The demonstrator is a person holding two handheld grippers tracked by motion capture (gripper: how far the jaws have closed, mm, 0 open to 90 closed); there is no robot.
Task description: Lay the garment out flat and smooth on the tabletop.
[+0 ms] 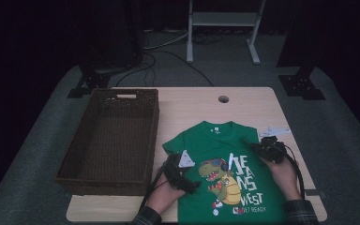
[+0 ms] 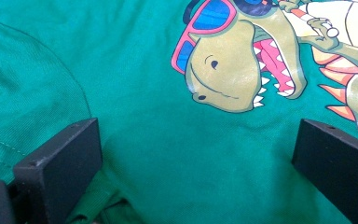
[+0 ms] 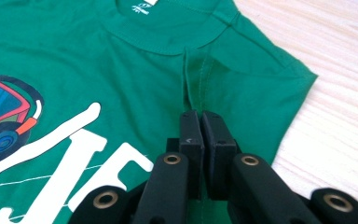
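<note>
Right gripper view looks down its own right claw (image 3: 200, 116), whose jaws are pressed together on a pinched ridge of the green T-shirt (image 3: 135, 84) just below the collar, near the shoulder seam; the fabric stands up in a small fold ahead of the pads, which suggests the grip is meant to lift that shoulder for folding. Left gripper view has the left claw (image 2: 191, 158) spread wide, jaws apart and resting low over the shirt beside the dinosaur print (image 2: 242, 70), nothing clamped, probably lined up to take the other side. From the high view the shirt lies flat, front up, on the tabletop (image 1: 192, 101), with a wicker basket (image 1: 75, 164) just to its left, likely its destination.
</note>
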